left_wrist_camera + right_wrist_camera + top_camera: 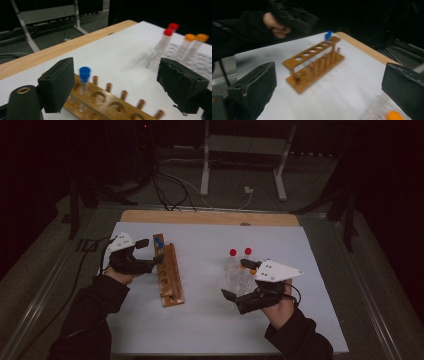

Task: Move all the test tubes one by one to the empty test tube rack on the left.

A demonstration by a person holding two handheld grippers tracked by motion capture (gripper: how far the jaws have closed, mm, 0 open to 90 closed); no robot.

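We find no brand, label or readable writing on anything here.

From above, we see the left gripper (150, 254) held by the person's left hand (121, 265), its jaws standing wide apart with nothing between them. Just beyond its jaw tips stands a wooden rack (169, 275), long and narrow, with a row of round holes. A clear tube with a blue cap (159, 242) stands upright in the hole at the rack's far end, just beside the left gripper's tips but not touched by them. In the left gripper view, this tube (84, 86) shows between the two black jaws and a little farther off, nearer the jaw at the left of that view, with open air on both sides of it.

The right gripper (239, 281) is held by the right hand (280, 307), its jaws also wide and empty. Right beside it, on its far side, stands a cluster of clear tubes: two with red caps (240, 252) farther off and orange-capped ones (197, 38) closest to it, partly hidden by the gripper from above. In the right gripper view, one orange cap (394, 115) sits low, near the jaw at that view's right; whether it touches we cannot tell.

Everything rests on a white-covered worktop (210, 320) with a wooden far edge.
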